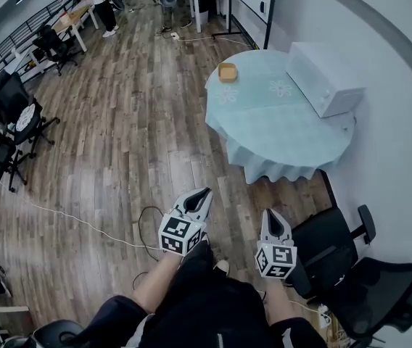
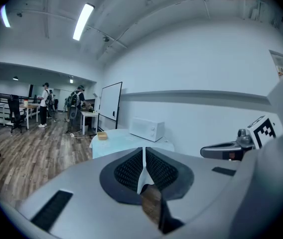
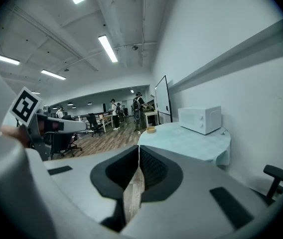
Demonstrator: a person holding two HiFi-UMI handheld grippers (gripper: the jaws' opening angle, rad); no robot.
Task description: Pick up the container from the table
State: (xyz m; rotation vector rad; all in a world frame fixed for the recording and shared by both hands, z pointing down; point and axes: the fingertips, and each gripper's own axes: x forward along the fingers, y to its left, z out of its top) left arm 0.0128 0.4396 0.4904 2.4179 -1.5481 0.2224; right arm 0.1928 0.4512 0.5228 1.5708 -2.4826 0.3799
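No words, brands or numbers are showing legibly, the left gripper (image 1: 202, 196) and right gripper (image 1: 270, 216) carrying only square pattern markers on the cubes behind their jaws.

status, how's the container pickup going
Left tongs, right tongs shut, empty. Container on table, far edge, untouched. Microwave well apart from it.

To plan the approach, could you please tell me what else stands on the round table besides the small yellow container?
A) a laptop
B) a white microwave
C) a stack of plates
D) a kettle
B: a white microwave stands on the table by the wall, apart from the yellow container near the table's far edge.
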